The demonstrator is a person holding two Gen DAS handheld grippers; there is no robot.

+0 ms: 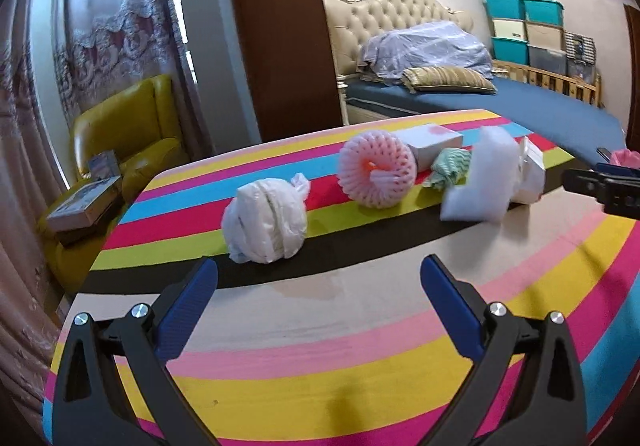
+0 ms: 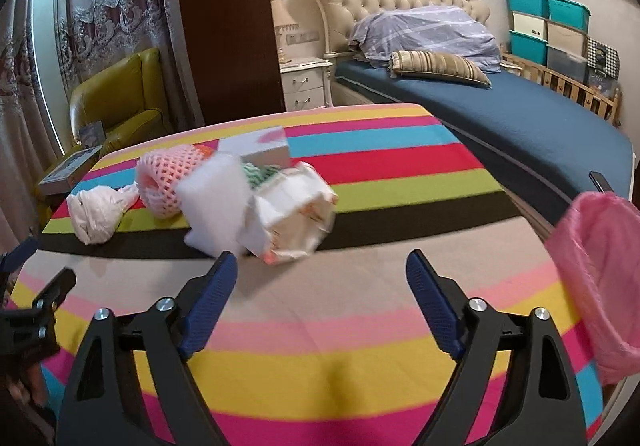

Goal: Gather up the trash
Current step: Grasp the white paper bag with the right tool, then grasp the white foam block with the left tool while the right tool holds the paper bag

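Note:
Trash lies in a row on the striped tablecloth (image 1: 360, 326): a crumpled white plastic bag (image 1: 266, 222), a pink foam fruit net (image 1: 376, 170), a white box (image 1: 432, 140), a green-and-white crumpled wrapper (image 1: 448, 166), a white foam block (image 1: 480, 182) and a crushed white carton (image 1: 530, 170). My left gripper (image 1: 319, 270) stands open just short of the plastic bag, with nothing between its fingers. In the right wrist view my right gripper (image 2: 322, 261) is open and empty, close in front of the foam block (image 2: 212, 202) and the crushed carton (image 2: 292, 214). A pink bin bag (image 2: 596, 266) hangs open at the table's right edge.
Behind the table is a bed (image 2: 520, 114) with a blue sheet and pillows. A yellow armchair (image 1: 128, 138) with boxes on it stands at the left, a white nightstand (image 2: 304, 86) beside the bed, and stacked storage bins (image 2: 548, 30) at the far wall.

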